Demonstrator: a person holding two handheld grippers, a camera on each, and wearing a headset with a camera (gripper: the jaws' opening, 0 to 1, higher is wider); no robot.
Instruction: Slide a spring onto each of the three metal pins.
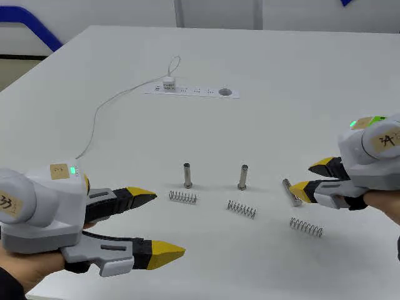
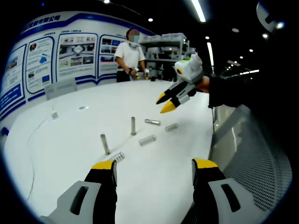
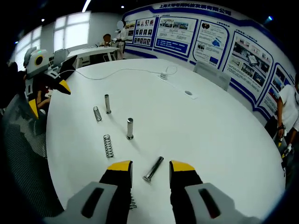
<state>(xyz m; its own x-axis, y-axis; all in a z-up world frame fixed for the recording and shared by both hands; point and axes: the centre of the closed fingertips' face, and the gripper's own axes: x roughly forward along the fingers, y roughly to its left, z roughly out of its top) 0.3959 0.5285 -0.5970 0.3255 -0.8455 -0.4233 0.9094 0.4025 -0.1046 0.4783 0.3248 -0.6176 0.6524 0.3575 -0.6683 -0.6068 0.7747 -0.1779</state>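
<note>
Now, at the lower left of the head view, the left gripper [image 1: 170, 224] hovers over the white table [image 1: 300, 81]. Its jaws are wide apart with nothing between them, probably ready for a spring. In the middle two metal pins stand upright, the left pin [image 1: 187, 175] and the middle pin [image 1: 243, 177]. Each has a spring lying just in front: the left spring [image 1: 182, 197] and the middle spring [image 1: 241, 209]. At the right the third pin [image 1: 291, 192] lies on its side, and the right gripper [image 1: 300, 177] points at it with jaws apart, I think to stand it up. The third spring [image 1: 306, 226] lies near, lower right. The pins are short and shiny, with a wider foot; the springs are thin coils.
</note>
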